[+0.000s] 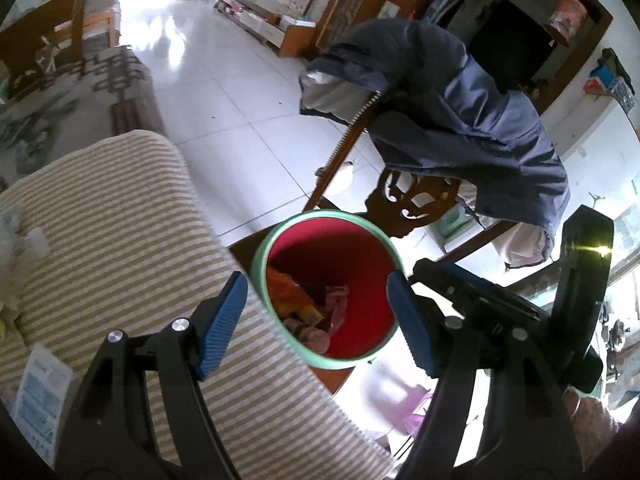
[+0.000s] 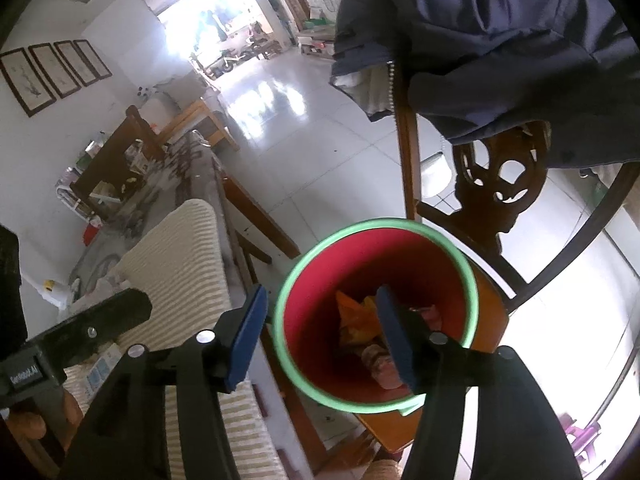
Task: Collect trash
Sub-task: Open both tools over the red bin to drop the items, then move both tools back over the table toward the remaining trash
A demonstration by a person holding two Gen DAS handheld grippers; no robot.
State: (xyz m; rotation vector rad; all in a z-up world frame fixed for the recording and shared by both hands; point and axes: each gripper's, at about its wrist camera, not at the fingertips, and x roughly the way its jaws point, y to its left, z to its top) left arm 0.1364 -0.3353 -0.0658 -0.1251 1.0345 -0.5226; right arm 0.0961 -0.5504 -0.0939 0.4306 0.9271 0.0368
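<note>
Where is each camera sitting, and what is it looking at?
Left wrist: sits on the left tool, looks down into the bin beside the striped cushion; its open blue fingers, the other tool and a hand show.
Right wrist: sits on the right tool, looks down into the bin; its open fingers and the other tool show.
Shared: bin, wrappers, cushion, chair, jacket.

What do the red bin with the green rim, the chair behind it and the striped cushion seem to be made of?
Bin: probably smooth plastic, evenly coloured, slightly glossy.
Chair: dark varnished wood, with carved openwork and a sheen.
Striped cushion: woven fabric, matt, with a ribbed texture.
</note>
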